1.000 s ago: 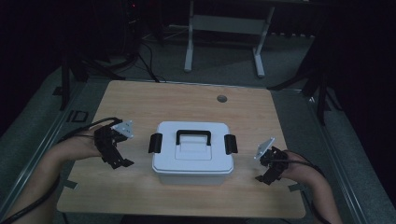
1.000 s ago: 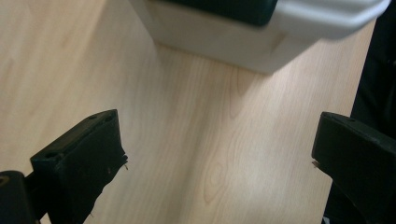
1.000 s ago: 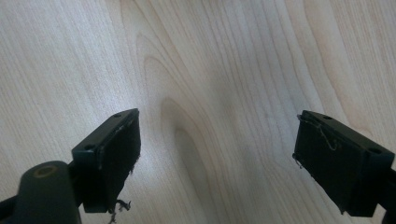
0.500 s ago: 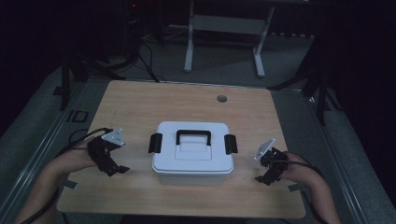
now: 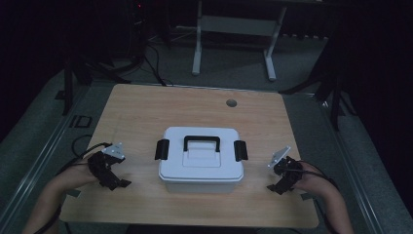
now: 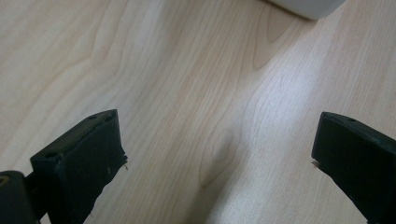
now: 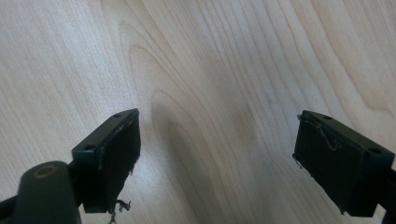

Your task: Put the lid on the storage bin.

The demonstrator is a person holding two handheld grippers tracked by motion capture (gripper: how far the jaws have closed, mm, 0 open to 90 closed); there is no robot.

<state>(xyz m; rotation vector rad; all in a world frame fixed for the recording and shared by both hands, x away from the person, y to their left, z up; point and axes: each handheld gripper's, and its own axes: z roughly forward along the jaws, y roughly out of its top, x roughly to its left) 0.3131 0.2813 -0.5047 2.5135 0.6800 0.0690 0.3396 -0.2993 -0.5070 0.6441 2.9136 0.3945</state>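
The tabletop [image 5: 146, 112] is pale wood grain, bare but for a small round hole [image 5: 231, 103] near its far edge.

At its middle stands the box [image 5: 200, 161], a white plastic bin with a lid, well apart from either hand. A corner of it shows at the top of the left gripper view [image 6: 308, 5]. It looks stiff and smooth-walled, likely light if empty, though what it holds cannot be told; the slick sides would give jaws little to bite on.

Across the lid lies a black handle [image 5: 201, 142], folded flat. It seems the best place to lift from, being narrow enough to close on. At each short end sits a black latch [image 5: 161, 149], its twin on the other side [image 5: 240, 150]; both lie down against the lid, so it is probably clipped shut. These would need flicking up at the lower edge before the lid comes free.

The left gripper [image 5: 118, 182] rests low over the wood to the left of the box, jaws spread wide around nothing [image 6: 219, 154]. The right gripper [image 5: 279, 188] sits opposite, to the right, jaws likewise wide apart and empty [image 7: 217, 158].
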